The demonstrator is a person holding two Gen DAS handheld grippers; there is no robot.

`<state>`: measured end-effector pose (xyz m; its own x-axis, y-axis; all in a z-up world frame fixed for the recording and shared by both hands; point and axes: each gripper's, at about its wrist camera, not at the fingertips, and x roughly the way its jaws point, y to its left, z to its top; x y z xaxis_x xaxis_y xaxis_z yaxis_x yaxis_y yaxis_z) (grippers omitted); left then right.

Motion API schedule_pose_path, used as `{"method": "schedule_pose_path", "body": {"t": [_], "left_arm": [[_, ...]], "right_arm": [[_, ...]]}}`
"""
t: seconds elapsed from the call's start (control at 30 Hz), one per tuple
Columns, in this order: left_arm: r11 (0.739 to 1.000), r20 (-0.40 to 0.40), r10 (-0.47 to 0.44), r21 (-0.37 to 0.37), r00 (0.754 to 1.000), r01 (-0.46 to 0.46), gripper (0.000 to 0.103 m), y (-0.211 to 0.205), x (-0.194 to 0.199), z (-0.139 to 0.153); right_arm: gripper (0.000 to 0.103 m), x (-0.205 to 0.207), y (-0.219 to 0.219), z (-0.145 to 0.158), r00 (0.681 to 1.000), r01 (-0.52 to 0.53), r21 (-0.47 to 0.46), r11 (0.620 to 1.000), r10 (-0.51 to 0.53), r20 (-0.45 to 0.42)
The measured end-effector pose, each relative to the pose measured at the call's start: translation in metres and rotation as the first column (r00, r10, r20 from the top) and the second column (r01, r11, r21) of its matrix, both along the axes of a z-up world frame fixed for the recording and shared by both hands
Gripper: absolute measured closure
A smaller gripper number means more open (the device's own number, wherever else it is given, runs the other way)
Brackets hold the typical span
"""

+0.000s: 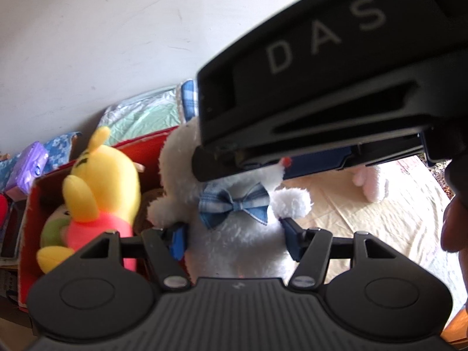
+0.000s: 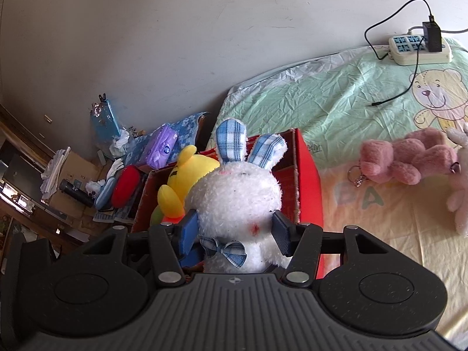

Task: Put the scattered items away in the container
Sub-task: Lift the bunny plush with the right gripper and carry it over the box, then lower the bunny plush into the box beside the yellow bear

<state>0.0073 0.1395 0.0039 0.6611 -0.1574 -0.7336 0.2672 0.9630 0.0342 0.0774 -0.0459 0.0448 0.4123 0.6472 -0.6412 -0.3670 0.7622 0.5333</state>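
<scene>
While both hand-held grippers [image 1: 234, 234] [image 2: 234, 231] clamp the white rabbit [image 2: 237, 193], its body above the red box's rim [image 2: 304, 158]

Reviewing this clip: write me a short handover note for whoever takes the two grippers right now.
Left gripper: shut on the white rabbit plush, pads on its body below the bow tie.
Right gripper: shut on the same rabbit, pads at its head.
Rabbit is held by both, in front of the red box; whether it has cleared the near wall, I cannot tell.
Done: yellow bear plush is in the box, with a greenish toy under it.
Left: put the rabbit in and release; then the pink plush and the pale pink one, both loose on the bed sheet.
</scene>
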Motion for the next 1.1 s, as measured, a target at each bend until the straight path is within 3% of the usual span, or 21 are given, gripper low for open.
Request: {"method": "schedule_pose_path", "body": {"t": [0.37, 0.67, 0.9, 1.1], "left_arm": [[1.000, 0.014, 0.021, -0.011, 1.000, -0.020, 0.039, 0.013, 0.014, -0.013], [0.997, -0.024, 0.046, -0.059, 0.999, -0.047, 0.039, 0.018, 0.020, -0.033], [0.996, -0.060, 0.063, -0.054, 0.996, -0.066, 0.039, 0.028, 0.028, -0.049], [0.996, -0.077, 0.058, -0.062, 0.995, -0.063, 0.029, 0.032, 0.034, -0.052]], "right_arm": [[0.047, 0.015, 0.021, -0.009, 1.000, 0.007, -0.045, 0.999, -0.007, 0.007], [0.047, 0.019, 0.032, -0.030, 1.000, 0.020, -0.088, 0.996, -0.022, -0.022], [0.047, 0.026, 0.049, -0.041, 0.999, 0.002, -0.106, 0.994, -0.006, -0.043], [0.047, 0.035, 0.065, -0.046, 0.999, -0.025, -0.152, 0.988, 0.019, -0.037]]}}
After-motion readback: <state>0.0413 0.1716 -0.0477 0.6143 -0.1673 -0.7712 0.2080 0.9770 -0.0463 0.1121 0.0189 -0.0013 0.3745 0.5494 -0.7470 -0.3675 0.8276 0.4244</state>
